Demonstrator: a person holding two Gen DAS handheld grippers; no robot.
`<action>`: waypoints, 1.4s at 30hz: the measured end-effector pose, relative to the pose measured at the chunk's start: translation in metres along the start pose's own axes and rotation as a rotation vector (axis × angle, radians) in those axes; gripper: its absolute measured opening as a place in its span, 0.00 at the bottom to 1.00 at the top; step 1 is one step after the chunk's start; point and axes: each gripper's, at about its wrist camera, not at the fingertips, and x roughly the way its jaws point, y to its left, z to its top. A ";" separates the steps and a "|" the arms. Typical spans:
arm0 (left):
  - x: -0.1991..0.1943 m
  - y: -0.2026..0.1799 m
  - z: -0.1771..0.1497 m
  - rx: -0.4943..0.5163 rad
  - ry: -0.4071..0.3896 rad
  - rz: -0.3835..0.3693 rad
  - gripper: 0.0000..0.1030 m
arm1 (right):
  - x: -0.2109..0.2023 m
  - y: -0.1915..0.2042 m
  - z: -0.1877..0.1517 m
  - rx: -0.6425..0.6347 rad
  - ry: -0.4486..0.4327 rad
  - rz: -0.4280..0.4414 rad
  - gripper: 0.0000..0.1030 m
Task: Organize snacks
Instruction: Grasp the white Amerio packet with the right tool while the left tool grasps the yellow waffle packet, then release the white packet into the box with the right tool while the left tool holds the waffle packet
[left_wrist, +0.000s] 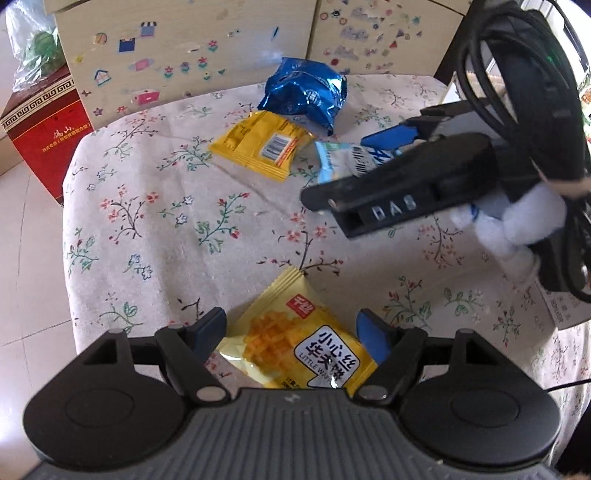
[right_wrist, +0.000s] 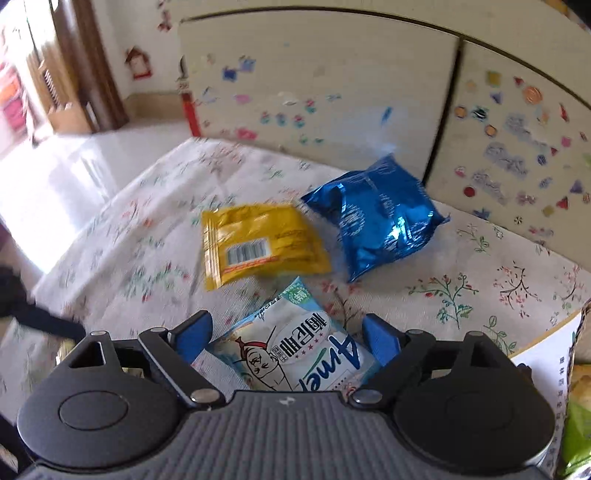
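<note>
4 snack packets are lying on the floral tablecloth (left_wrist: 155, 221): 2 yellow wafer packets, 1 shiny blue bag (left_wrist: 304, 92) and 1 pale blue-and-white packet (right_wrist: 295, 354). The left gripper (left_wrist: 291, 332) is standing with its jaws apart around the near yellow packet (left_wrist: 295, 347), pads not clearly pressing it. The right gripper (right_wrist: 286, 332) is standing wide over the pale packet, with the far yellow packet (right_wrist: 258, 243) and blue bag lying just beyond.

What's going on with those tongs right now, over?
Left tongs open around yellow wafer packet. Right tongs open around white-blue packet. Yellow barcode packet, blue foil bag lying ahead. Nothing blocking.
</note>
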 end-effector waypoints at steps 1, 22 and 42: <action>-0.001 0.000 -0.001 -0.004 -0.001 0.002 0.77 | 0.000 0.002 -0.001 -0.016 0.006 -0.011 0.90; -0.011 0.004 -0.017 -0.018 -0.059 0.071 0.70 | -0.053 0.013 -0.044 0.207 0.110 -0.004 0.58; -0.018 -0.019 -0.035 0.055 -0.084 0.058 0.58 | -0.060 0.038 -0.057 0.169 0.118 -0.140 0.55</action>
